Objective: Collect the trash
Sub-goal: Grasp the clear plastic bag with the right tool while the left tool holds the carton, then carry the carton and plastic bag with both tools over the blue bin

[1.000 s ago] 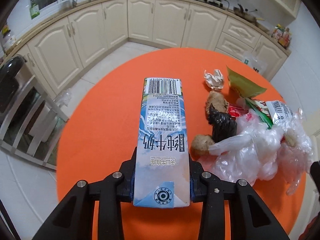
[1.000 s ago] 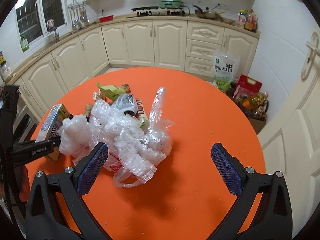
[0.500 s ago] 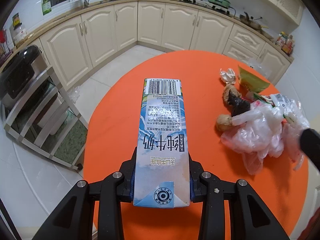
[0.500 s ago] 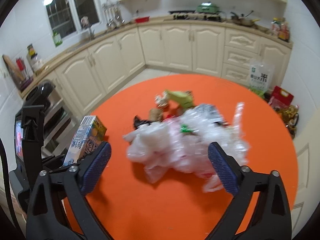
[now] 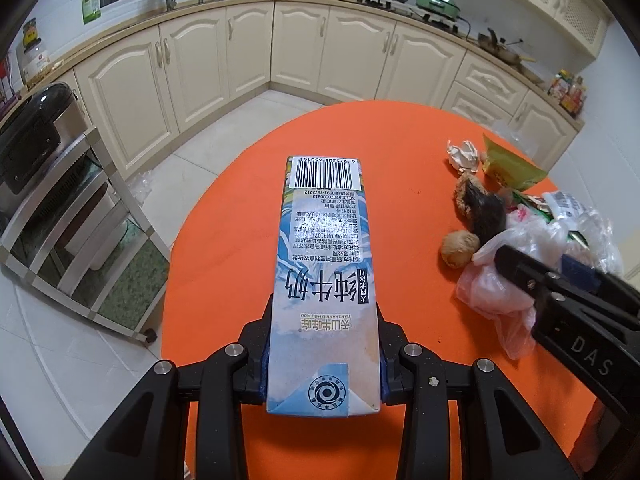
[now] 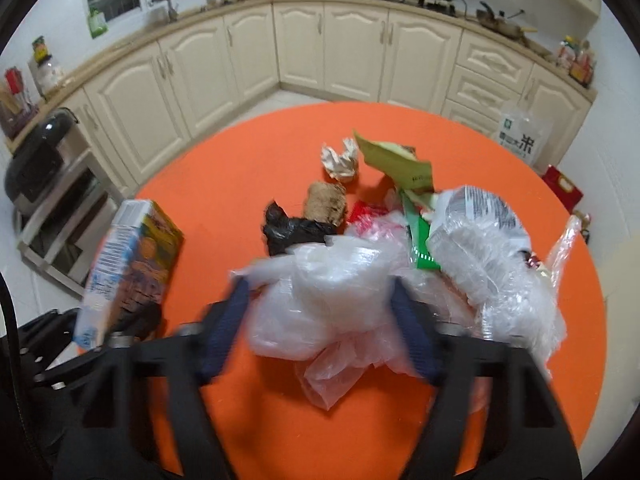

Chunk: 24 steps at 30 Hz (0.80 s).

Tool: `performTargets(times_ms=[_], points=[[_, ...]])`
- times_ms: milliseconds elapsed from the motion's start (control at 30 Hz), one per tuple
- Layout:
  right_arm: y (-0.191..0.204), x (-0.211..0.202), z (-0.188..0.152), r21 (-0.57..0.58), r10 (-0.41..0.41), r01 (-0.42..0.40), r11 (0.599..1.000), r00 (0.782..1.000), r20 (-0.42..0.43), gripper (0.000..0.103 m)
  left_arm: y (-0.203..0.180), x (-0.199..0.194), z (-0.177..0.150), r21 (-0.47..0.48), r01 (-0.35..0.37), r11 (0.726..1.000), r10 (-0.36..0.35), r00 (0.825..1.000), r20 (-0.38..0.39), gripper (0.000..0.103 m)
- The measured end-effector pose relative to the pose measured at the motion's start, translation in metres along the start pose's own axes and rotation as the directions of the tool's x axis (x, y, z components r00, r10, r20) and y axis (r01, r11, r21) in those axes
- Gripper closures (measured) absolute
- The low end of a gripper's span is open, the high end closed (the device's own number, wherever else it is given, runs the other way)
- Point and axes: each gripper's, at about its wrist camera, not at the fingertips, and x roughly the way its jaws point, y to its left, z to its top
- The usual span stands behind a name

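Note:
My left gripper (image 5: pixel 323 344) is shut on a blue and white milk carton (image 5: pixel 324 264) and holds it above the orange round table (image 5: pixel 240 240); the carton also shows in the right wrist view (image 6: pixel 128 256). My right gripper (image 6: pixel 320 300) is open, its blue-padded fingers (image 6: pixel 224 328) either side of a clear plastic bag (image 6: pixel 328 292). The view is blurred, so I cannot tell whether the pads touch the bag. The right gripper also shows in the left wrist view (image 5: pixel 560 280) at the bag (image 5: pixel 500 292).
On the table lie a black wad (image 6: pixel 292 232), brown lumps (image 6: pixel 326 200), crumpled paper (image 6: pixel 340 158), a green wrapper (image 6: pixel 400 160) and more crinkled plastic (image 6: pixel 480 240). A metal rack (image 5: pixel 60 220) stands left of the table. Cream cabinets (image 5: pixel 320 48) line the far wall.
My right gripper has moved in onto the plastic bag and its fingers have narrowed around it. The left gripper with the carton has drawn back and up from the trash pile.

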Motion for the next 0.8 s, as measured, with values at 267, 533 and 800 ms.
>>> performTargets(times_ms=[267, 533, 800], points=[[-0.020, -0.024, -0.004, 0.067, 0.118, -0.121, 0.990, 0.992, 0.044, 0.058, -0.015, 0.000, 0.000, 0.042, 0.017, 0.999, -0.017, 1.000, 0.001, 0.069], [-0.030, -0.066, -0.008, 0.074, 0.172, -0.183, 0.980, 0.977, 0.128, 0.058, -0.018, -0.024, -0.007, 0.037, 0.006, 0.999, -0.007, 0.999, 0.038, 0.069], [-0.040, -0.124, -0.020, 0.079, 0.127, -0.150, 0.986, 0.963, 0.237, 0.058, -0.026, -0.069, -0.026, 0.042, 0.013, 0.999, -0.016, 0.996, 0.093, 0.069]])
